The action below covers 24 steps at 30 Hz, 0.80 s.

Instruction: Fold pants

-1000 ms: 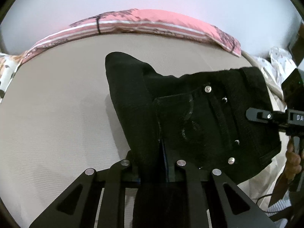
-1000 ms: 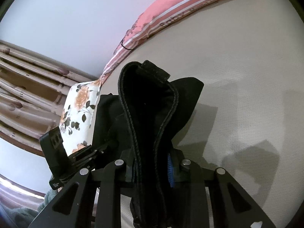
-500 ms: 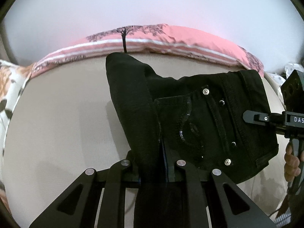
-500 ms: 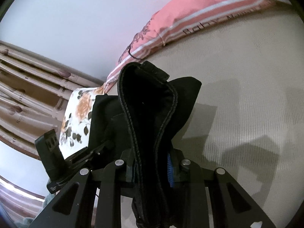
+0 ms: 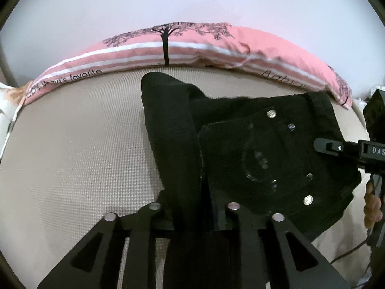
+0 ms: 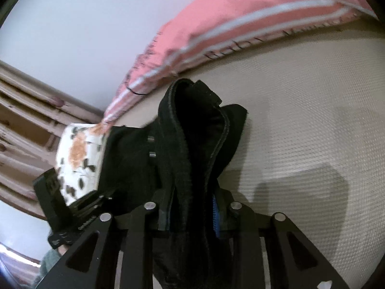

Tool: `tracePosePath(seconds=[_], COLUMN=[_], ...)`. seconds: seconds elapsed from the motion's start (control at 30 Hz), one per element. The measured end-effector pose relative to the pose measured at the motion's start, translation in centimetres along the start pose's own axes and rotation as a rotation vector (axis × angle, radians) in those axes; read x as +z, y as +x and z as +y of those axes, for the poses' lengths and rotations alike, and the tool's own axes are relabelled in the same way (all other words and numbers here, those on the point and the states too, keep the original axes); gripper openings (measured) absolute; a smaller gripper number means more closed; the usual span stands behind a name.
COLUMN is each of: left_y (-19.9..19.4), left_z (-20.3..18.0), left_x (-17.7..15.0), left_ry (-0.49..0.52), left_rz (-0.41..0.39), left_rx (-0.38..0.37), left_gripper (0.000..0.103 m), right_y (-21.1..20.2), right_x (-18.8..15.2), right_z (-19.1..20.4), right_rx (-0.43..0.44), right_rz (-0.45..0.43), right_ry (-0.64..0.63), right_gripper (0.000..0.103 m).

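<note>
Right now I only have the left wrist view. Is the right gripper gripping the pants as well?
Observer: Yes. The black pants stand bunched between the right gripper's jaws, which are opening.
Operator: Anything on its fingers?
Observer: A blue pad on one finger, against the fabric.
Operator: What's beyond the floral pillow?
Observer: A wooden slatted frame behind the floral pillow.

pants: lower part cut off by frame bottom | pink pillow: lettering blurred, unreadable
</note>
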<state>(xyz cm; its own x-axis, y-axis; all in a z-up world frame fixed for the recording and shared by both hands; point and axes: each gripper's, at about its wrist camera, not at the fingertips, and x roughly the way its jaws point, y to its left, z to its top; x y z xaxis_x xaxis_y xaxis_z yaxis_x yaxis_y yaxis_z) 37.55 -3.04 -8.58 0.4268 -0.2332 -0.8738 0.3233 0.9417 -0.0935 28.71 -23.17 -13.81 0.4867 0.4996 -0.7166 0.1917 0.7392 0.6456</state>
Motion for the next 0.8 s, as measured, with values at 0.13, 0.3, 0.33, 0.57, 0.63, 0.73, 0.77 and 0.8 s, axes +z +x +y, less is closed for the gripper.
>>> tracePosePath(seconds=[0.13,0.3,0.33,0.57,0.63,0.73,0.77,0.8], left_y=[0.5,-0.9,-1.3,-5.6,-6.9,-8.8,-9.5,-10.1], left_z=[0.0,-0.4,-0.6,-2.6,-2.8,-3.1,-3.3,-3.4], left_x=[-0.9,-2.6,-2.9,-7.0,-8.0,-9.2,-9.8,-10.3], left_ry=[-0.002,-0.005,0.0,0.04,0.027,-0.01,-0.021,-0.03], left_rz=[-0.01,-0.015,-0.018,-0.064,-0.081,-0.092,-0.098,-0.107], left_rx=[0.04,0.075,0.086,0.219,0.233,0.234,0.244,0.253], left_gripper=[0.051,0.058,0.059,0.064,0.067,0.07,0.07,0.07], right_y=[-0.1,-1.1,-1.3,-5.5,-6.8,-8.1,-8.5,-8.9], right_x=[-0.9,-2.5,-2.9,-6.4,-7.6,-9.8,-10.7,-11.4], right_z=[-1.3,-0.5,-0.3,2.3,3.6,5.5,6.2,6.6], right_rx=[-0.039,-0.117,-0.129,-0.254,-0.299,-0.355,-0.371,-0.378], right_rz=[-0.017,-0.03,-0.034,-0.14,-0.186,-0.223,-0.239,-0.249], right_ry=[0.008,-0.045,-0.054,-0.149,-0.191,-0.246,-0.263,-0.275], right_gripper=[0.045,0.051,0.053,0.056,0.056,0.057,0.06,0.065])
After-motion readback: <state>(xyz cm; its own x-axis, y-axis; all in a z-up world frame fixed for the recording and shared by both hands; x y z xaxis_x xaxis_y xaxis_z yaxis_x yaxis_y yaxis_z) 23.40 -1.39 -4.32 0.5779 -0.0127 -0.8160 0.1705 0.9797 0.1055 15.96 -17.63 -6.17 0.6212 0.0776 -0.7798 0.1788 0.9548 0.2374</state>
